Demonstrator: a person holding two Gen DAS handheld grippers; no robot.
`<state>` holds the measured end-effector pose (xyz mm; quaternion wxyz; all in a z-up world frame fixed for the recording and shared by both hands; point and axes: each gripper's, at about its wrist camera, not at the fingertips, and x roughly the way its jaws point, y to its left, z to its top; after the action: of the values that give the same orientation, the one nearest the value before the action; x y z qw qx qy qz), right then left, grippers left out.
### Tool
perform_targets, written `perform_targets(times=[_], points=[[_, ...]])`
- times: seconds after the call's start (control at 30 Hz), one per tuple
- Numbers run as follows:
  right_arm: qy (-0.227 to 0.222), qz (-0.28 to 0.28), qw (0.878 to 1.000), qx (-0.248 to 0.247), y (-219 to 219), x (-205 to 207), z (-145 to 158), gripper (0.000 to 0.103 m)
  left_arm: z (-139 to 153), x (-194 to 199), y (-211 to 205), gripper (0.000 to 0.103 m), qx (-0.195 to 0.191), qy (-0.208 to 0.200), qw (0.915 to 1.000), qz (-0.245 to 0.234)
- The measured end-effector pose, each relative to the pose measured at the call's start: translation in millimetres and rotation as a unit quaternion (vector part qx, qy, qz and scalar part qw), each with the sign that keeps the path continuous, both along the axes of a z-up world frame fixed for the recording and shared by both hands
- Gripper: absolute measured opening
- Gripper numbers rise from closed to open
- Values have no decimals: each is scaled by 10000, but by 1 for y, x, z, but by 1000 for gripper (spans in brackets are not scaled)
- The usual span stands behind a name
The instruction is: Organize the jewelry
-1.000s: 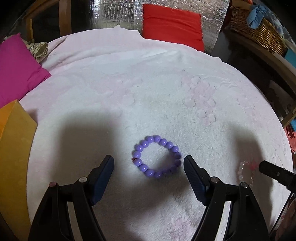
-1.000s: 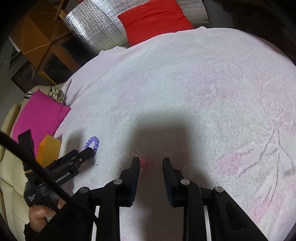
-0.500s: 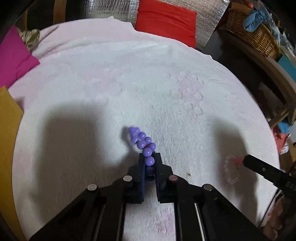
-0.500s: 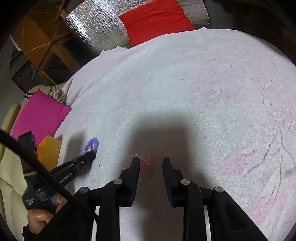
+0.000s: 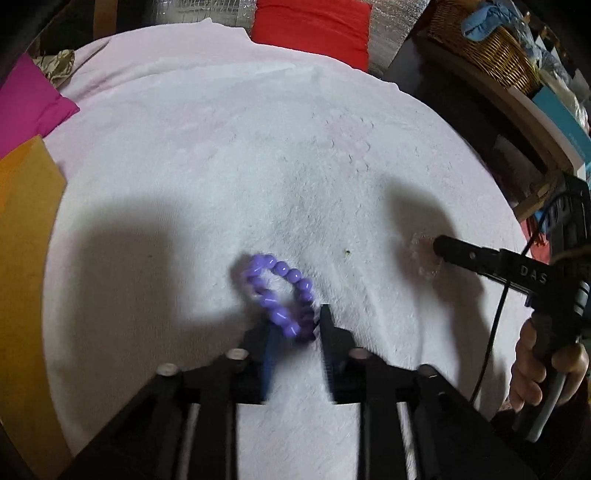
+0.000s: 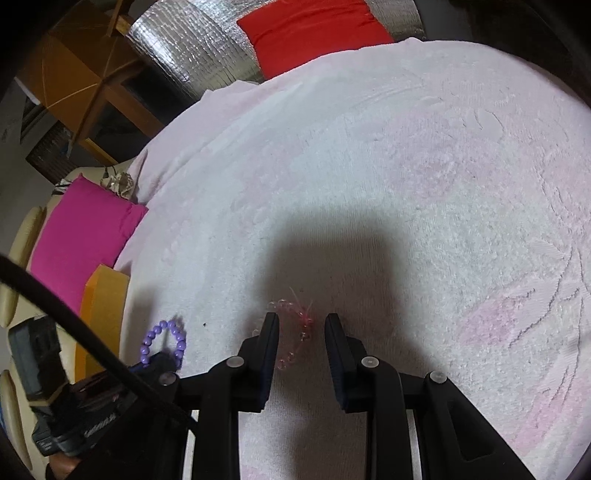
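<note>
A purple bead bracelet (image 5: 282, 267) lies on the pale pink towel (image 5: 258, 166). Its near end sits between the fingertips of my left gripper (image 5: 295, 317), whose jaws are opening; the pads no longer squeeze the beads. In the right wrist view the same purple bracelet (image 6: 180, 343) shows as a loop at the left gripper's tip (image 6: 159, 360). A clear pink bead bracelet (image 6: 284, 304) with a red tassel lies between the parted fingers of my right gripper (image 6: 301, 318), partly hidden by the left finger and not pinched. The pink bracelet (image 5: 424, 266) lies a short way right of the purple one.
An orange box (image 5: 26, 240) and a magenta cushion (image 5: 26, 107) border the towel's left side. A red cushion (image 5: 314, 22) lies at the far edge. A wicker basket (image 5: 491, 48) stands on furniture at the right. A person's hand (image 5: 532, 369) holds the right gripper's handle.
The left jaws closed on the purple bracelet and squashed it flat, carried it rightward toward the pink one, and now part so the loop rounds out. The right gripper has kept still.
</note>
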<state>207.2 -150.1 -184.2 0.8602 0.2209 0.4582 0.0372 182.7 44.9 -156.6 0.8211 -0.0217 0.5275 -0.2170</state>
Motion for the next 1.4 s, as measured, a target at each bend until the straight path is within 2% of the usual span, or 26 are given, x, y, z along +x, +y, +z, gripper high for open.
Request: perform_targets(times=[0.03, 0.1, 0.17, 0.2, 0.23, 0.33, 0.47, 0.57, 0.77, 0.83, 0.9, 1.03, 1.07, 1.1, 1.17, 1.3, 1.4], points=[[-25, 19, 10000, -62, 2, 1, 0, 29, 4, -3, 2, 49, 67, -91, 9999, 23], [-84, 46, 9998, -182, 8, 1, -1, 29, 9, -5, 1, 60, 307, -308, 9990, 106], [-158, 63, 9992, -352, 13, 2, -1, 25, 13, -8, 2, 61, 482, -471, 9977, 92], [-206, 96, 9985, -495, 17, 2, -1, 15, 15, -9, 2, 61, 521, -532, 9972, 82], [-249, 147, 9972, -690, 22, 3, -1, 12, 17, -10, 4, 61, 551, -579, 9968, 81], [-322, 198, 9945, -973, 31, 4, -1, 12, 22, -14, 5, 61, 695, -761, 9947, 48], [-446, 228, 9945, -915, 30, 3, 5, 11, 25, -14, 0, 61, 985, -986, 9902, 47], [-431, 199, 9946, -923, 23, 0, 6, 12, 25, -12, -3, 61, 1066, -1035, 9889, 56], [-209, 125, 9973, -687, 12, 2, 1, 27, 21, -11, -12, 61, 1228, -1060, 9868, 0], [-208, 150, 9980, -586, 11, 2, 2, 35, 19, -10, -14, 62, 1297, -1040, 9861, -29], [-232, 195, 9980, -552, 13, 2, 2, 47, 18, -11, -16, 62, 1345, -1038, 9854, -43], [-378, 288, 9958, -779, 25, 1, 2, 48, 15, -10, -18, 62, 1404, -1038, 9846, -51], [-370, 307, 9954, -834, 27, 1, 1, 43, 15, -10, -18, 62, 1408, -1032, 9846, -53], [-376, 339, 9938, -986, 31, 2, -1, 33, 15, -10, -19, 62, 1417, -1027, 9846, -53], [-415, 407, 9901, -1277, 36, 1, -1, 22, 14, -9, -20, 62, 1430, -1013, 9845, -72], [-458, 430, 9888, -1357, 35, 0, -1, 15, 11, -9, -21, 62, 1473, -974, 9842, -111], [-464, 426, 9892, -1322, 31, -2, 1, 15, 10, -9, -21, 63, 1506, -953, 9839, -135]])
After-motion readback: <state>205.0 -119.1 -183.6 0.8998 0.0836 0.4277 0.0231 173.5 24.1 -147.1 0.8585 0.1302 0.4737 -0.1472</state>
